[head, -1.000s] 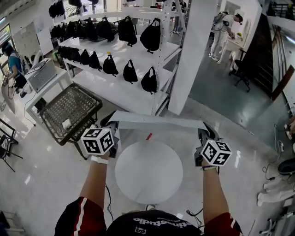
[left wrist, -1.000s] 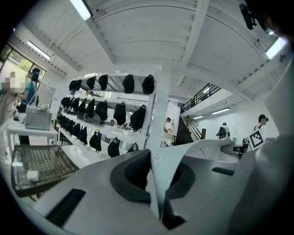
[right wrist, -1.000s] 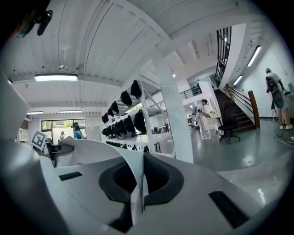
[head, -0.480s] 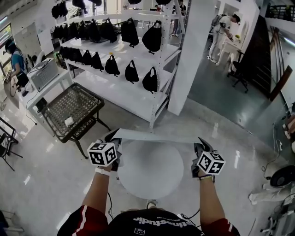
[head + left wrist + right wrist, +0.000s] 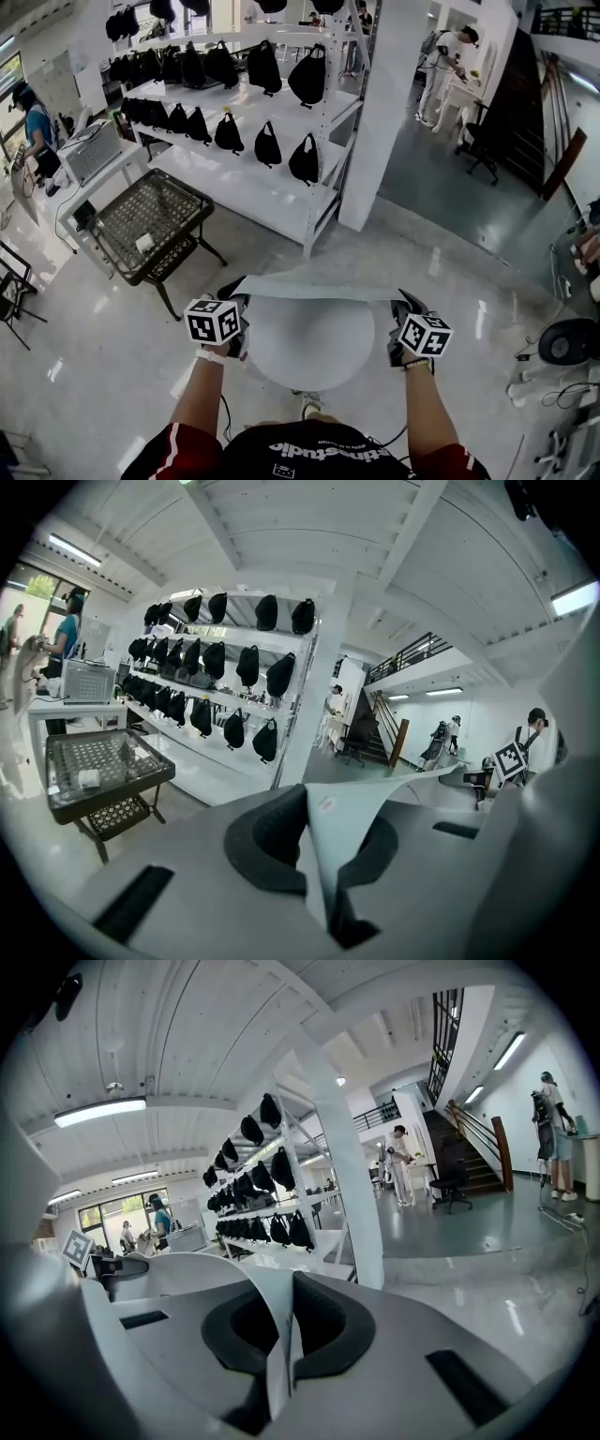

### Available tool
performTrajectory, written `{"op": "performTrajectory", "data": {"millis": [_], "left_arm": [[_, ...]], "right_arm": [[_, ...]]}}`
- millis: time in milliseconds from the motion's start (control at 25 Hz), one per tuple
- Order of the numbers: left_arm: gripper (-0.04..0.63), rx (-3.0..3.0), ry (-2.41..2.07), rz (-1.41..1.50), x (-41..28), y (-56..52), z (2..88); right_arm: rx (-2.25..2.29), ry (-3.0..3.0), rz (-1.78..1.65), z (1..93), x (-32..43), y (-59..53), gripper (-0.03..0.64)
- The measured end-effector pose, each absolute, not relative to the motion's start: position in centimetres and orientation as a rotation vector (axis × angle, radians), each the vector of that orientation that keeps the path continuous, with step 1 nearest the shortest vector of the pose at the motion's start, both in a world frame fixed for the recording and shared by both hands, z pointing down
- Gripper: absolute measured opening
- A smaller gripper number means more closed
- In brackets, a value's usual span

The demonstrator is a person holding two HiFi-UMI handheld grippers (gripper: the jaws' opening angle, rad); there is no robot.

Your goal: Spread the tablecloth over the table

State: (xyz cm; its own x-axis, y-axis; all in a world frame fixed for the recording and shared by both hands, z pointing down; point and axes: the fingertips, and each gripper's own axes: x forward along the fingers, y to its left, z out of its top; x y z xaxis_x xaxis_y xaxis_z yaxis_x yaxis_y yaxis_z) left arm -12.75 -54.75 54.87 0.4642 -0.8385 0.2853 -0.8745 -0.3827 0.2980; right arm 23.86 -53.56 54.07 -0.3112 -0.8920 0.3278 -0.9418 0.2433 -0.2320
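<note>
A pale grey tablecloth (image 5: pixel 314 287) hangs stretched as a flat band between my two grippers, above the far edge of the round white table (image 5: pixel 314 349). My left gripper (image 5: pixel 232 309) is shut on the cloth's left corner, which is pinched between the dark pads of the left gripper (image 5: pixel 323 847) in its own view. My right gripper (image 5: pixel 401 311) is shut on the right corner, where a fold of tablecloth (image 5: pixel 272 1307) runs down between the pads of the right gripper (image 5: pixel 285 1331). Most of the tabletop shows bare below the cloth.
A black wire-mesh cart (image 5: pixel 150 225) stands to the left, beyond the table. White shelves (image 5: pixel 246 183) with black bags and a white pillar (image 5: pixel 380 122) lie ahead. One person (image 5: pixel 28 127) stands far left, another person (image 5: pixel 448 58) far right. Cables trail on the glossy floor at the right.
Both grippers have drawn back toward me and lower with the cloth, so the stretched band now lies over the table's far edge instead of well beyond it.
</note>
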Motion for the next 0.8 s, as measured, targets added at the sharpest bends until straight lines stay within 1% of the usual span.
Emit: {"op": "performTrajectory", "data": {"millis": [520, 800], "left_arm": [[0.020, 2.341, -1.427, 0.040, -14.4, -47.2, 55.2], [0.020, 2.335, -1.415, 0.036, -13.8, -45.4, 56.1]], "right_arm": [[1.783, -2.335, 0.564, 53.6, 22.2, -45.3, 0.026], [1.796, -2.317, 0.582, 54.3, 22.8, -43.8, 0.027]]}}
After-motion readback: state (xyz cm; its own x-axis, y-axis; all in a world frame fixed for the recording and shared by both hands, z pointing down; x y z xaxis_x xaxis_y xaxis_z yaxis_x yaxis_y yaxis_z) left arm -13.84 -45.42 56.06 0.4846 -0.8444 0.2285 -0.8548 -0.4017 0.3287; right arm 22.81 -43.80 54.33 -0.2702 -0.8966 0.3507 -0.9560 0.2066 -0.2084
